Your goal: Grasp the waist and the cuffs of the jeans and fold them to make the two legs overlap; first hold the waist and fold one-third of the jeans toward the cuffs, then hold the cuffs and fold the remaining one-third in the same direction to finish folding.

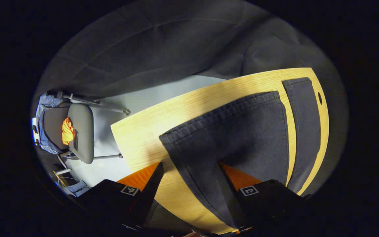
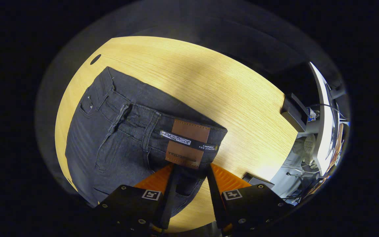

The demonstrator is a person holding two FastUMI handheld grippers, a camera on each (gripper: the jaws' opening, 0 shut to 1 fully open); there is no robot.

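Jeans [image 2: 123, 138] lie flat on the wooden worktop [image 2: 209, 85], the waistband with its leather patch [image 2: 188, 143] nearest the right gripper [image 2: 191, 184]. That gripper points down over the waist, its fingers [image 2: 168, 194] spread moderately, waistband fabric between them (whether they press it I cannot tell). The left gripper [image 1: 191, 187] hangs above a cuff [image 1: 229, 128], its fingers [image 1: 151, 187] wide, denim partly between. A grey chair [image 1: 77, 131] stands beyond the worktop.

jeans [image 2: 117, 144]: dark matt denim | patch [image 2: 189, 131]: leather | table [image 2: 209, 85]: pale grained wood
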